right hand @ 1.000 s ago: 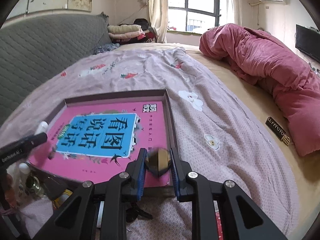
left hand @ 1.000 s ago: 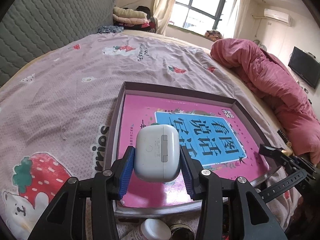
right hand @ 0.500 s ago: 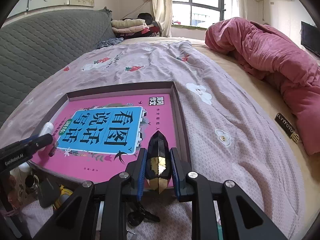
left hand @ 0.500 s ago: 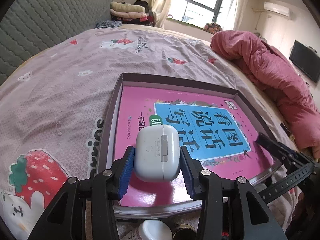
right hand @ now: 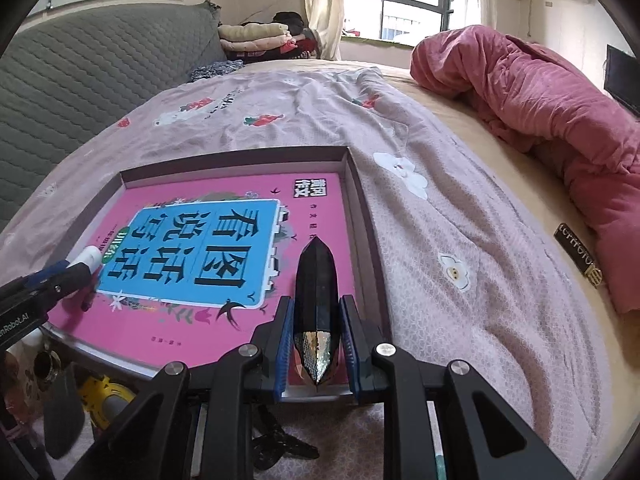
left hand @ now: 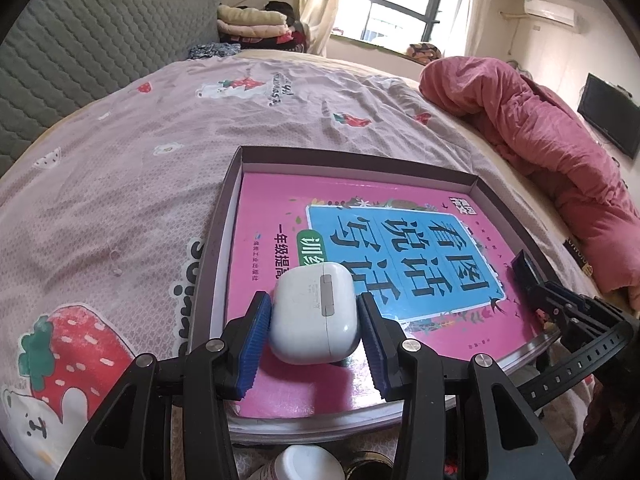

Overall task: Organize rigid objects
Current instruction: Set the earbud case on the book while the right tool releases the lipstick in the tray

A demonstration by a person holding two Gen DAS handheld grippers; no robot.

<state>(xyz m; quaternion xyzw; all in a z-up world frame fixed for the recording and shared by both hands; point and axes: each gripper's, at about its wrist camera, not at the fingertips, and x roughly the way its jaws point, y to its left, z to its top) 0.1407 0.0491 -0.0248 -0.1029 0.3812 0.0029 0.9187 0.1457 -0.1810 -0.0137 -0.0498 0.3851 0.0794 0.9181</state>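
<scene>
A shallow dark box (left hand: 234,184) on the bed holds a pink book (left hand: 280,216) with a blue title panel. My left gripper (left hand: 314,336) has its jaws parted around a white earbud case (left hand: 314,316) that rests tilted on the book's near left corner. My right gripper (right hand: 316,350) has its jaws slightly parted around a black faceted pointed object (right hand: 316,280) that lies on the book near the box's right wall (right hand: 362,216). The left gripper's tip and the case also show in the right wrist view (right hand: 86,258).
A pink quilt (right hand: 540,92) lies bunched at the right. A small black and gold bar (right hand: 578,254) lies on the sheet near it. Bottles and small clutter (left hand: 304,464) sit just before the box's near edge. A grey headboard (left hand: 80,48) stands at the left.
Both grippers moved forward and down over the box. The left jaws opened and the earbud case now rests on the book. The black faceted object swung from end-on to lying along the book.
</scene>
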